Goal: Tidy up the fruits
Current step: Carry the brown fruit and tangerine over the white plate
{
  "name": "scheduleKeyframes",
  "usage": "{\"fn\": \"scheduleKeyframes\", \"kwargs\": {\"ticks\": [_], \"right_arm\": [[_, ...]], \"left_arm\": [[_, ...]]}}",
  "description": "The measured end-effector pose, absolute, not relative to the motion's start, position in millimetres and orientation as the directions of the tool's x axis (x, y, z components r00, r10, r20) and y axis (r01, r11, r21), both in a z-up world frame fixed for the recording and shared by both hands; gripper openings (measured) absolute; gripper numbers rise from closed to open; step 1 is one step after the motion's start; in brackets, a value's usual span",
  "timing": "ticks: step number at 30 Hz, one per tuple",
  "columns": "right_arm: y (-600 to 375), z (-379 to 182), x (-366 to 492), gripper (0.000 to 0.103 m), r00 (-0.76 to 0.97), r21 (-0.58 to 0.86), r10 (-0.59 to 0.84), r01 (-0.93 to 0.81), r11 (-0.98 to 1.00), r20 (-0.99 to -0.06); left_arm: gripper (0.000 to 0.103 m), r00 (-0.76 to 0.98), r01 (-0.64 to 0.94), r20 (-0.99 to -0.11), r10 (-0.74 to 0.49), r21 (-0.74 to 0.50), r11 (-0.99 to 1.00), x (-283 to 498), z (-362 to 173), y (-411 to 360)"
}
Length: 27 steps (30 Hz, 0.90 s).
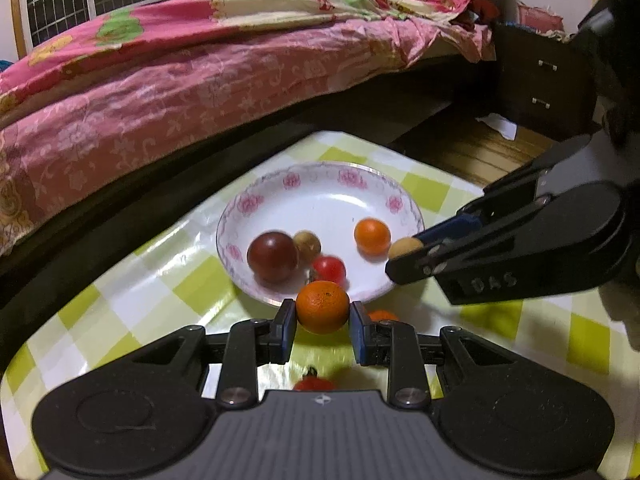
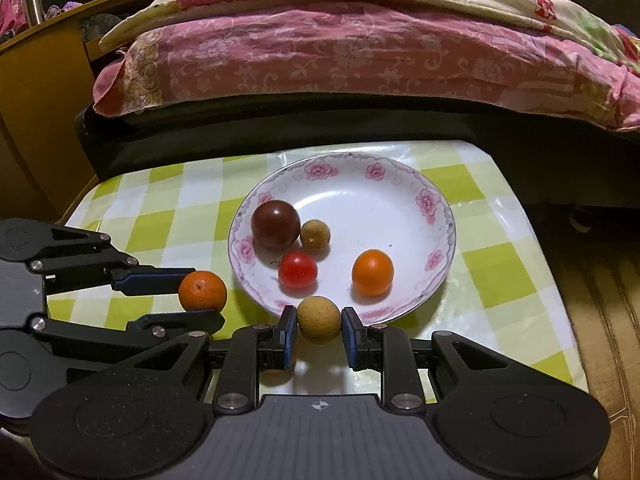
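My left gripper (image 1: 322,314) is shut on a small orange (image 1: 322,307), held just above the near rim of a white flowered plate (image 1: 320,178). My right gripper (image 2: 319,322) is shut on a tan longan (image 2: 319,319) at the plate's (image 2: 404,200) near rim. Inside the plate lie a dark red fruit (image 2: 276,225), a brown longan (image 2: 315,233), a red cherry tomato (image 2: 298,270) and another orange (image 2: 372,272). The right wrist view shows the left gripper (image 2: 204,294) with its orange (image 2: 202,290) left of the plate. On the cloth under my left gripper lie a third orange (image 1: 382,315) and a second tomato (image 1: 314,383).
The plate rests on a small table with a green-and-white checked cloth (image 1: 160,280). A bed with a pink quilt (image 1: 180,80) runs close behind the table. A dark nightstand (image 1: 540,80) stands at the back right, above wooden floor (image 1: 472,148). A wooden cabinet (image 2: 36,120) is at the left.
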State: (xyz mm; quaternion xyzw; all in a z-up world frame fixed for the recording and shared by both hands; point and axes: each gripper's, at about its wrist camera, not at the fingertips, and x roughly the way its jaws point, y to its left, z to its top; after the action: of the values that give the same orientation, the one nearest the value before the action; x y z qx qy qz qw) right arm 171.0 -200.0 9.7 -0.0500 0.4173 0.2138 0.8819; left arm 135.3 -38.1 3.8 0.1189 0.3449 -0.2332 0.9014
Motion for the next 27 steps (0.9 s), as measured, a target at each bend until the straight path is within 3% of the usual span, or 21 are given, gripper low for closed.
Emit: {"fn": "scheduleKeyframes", "kwargs": {"ticks": [27], "right_arm": [[-207.3, -4.6, 200.9, 0.020, 0.563, 0.088, 0.306, -0.380, 0.921, -0.768]], "left_arm": [[0.036, 0.649, 0.487, -0.696, -0.307, 0.071, 0.870, 171.3, -16.5, -53.7]]}}
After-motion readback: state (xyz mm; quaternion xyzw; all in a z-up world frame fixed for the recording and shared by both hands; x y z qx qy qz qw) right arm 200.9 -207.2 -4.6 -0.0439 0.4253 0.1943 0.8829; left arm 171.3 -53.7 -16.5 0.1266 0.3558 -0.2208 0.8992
